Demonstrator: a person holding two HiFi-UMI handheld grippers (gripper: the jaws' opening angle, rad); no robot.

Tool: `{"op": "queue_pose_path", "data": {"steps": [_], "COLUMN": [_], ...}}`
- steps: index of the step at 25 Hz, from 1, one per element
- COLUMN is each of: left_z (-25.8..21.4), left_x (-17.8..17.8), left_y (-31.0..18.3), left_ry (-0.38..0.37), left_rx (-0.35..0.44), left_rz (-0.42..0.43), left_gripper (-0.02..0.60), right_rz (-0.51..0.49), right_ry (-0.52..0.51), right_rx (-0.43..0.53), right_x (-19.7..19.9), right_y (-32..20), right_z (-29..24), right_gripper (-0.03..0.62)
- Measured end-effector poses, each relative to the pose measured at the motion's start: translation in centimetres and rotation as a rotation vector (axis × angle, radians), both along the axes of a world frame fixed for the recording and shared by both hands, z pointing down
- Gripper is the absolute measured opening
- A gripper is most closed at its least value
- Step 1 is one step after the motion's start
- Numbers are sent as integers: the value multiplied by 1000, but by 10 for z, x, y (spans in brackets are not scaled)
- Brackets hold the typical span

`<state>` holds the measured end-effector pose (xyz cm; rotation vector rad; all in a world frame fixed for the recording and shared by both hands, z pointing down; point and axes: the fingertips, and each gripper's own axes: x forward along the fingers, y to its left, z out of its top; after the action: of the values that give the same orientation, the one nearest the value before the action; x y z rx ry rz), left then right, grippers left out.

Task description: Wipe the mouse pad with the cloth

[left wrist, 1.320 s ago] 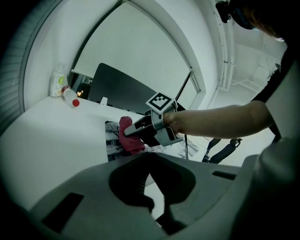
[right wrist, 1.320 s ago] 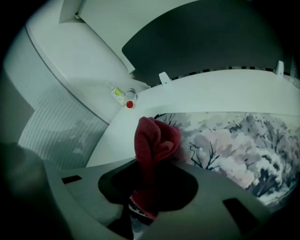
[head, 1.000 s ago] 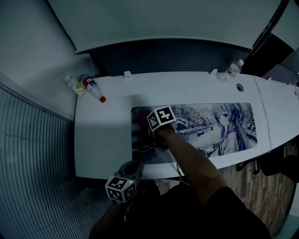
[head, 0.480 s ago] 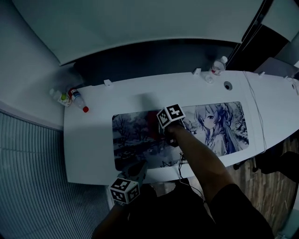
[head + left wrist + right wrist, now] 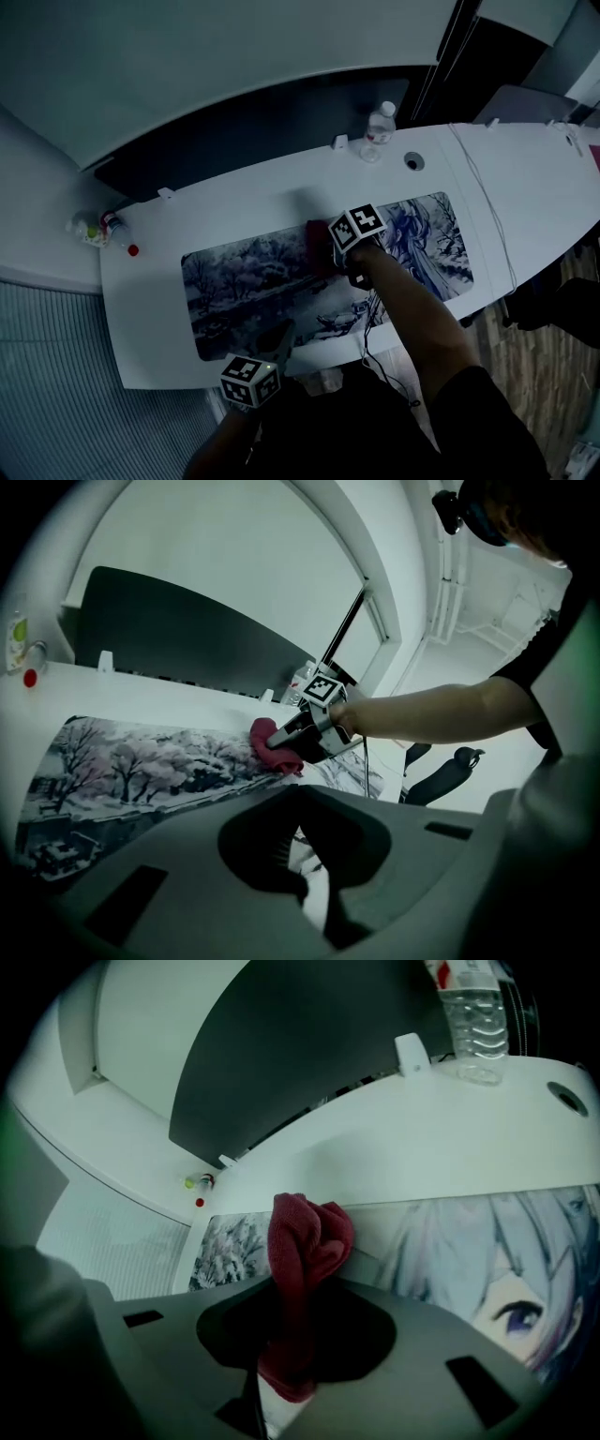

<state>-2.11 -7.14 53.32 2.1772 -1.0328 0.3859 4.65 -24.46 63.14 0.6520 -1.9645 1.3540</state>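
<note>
A long mouse pad printed with snowy trees and an anime girl lies on the white desk. My right gripper is shut on a dark red cloth and holds it down on the pad, right of the pad's middle. In the right gripper view the cloth bunches up out of the jaws of the right gripper, with the girl's face on the pad to the right. My left gripper hangs at the desk's front edge, shut and holding nothing; from the left gripper I see the cloth on the pad.
A water bottle stands at the desk's back edge beside a cable hole. Two small bottles sit at the far left corner. A thin white cable crosses the desk right of the pad. A dark panel runs behind the desk.
My right gripper has slid the cloth rightward along the pad, from its left end toward the girl's picture. The head view has swung. The left gripper stays at the front edge.
</note>
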Motion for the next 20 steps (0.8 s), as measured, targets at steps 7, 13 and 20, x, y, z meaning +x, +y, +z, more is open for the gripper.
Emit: {"op": "queue_pose_path", "data": {"steps": [7,13,20], "left_z": [3,5,10], "left_x": [73,136,184], "left_y": [-23,-40,-50], "left_ry": [13,29,16], "left_rx": [2,6,-8], "left_rz": [47,78,111], "left_gripper": [6,6,6], "right_rz": [40,56,119], "right_ry": [7,24,55], "right_rx": [-11,-12,-9], "right_x": [107,190,292], "right_y": [-18,-31,-47], "right_z": [-1,1,1], "right_gripper": [112,112,112]}}
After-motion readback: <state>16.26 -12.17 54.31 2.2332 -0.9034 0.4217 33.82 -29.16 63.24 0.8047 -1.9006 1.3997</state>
